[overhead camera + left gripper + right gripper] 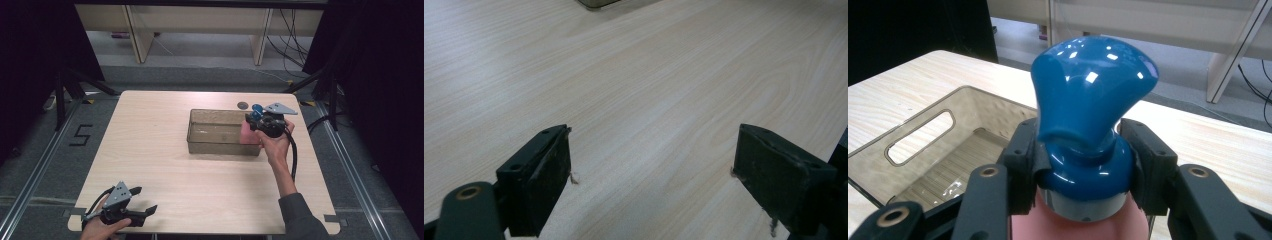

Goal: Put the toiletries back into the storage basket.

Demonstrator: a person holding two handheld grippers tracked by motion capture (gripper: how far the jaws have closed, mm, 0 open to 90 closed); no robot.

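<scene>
My right gripper (256, 120) is shut on a pink bottle (247, 133) with a glossy blue pump cap (1088, 100); the jaws clamp the cap's blue collar (1083, 172). The bottle hangs at the right end of a clear plastic bin (215, 142) on the far half of the table. In the right gripper view the bin's wall with its handle slot (920, 137) lies to the left below the cap. My left gripper (142, 200) rests open at the table's near left corner, with bare wood between its jaws (651, 165).
A small dark round disc (242, 105) lies on the light wooden table (150, 145) just behind the bin. Black tripod legs (67, 87) stand off the table's far corners, and cables (287, 35) run over the floor behind.
</scene>
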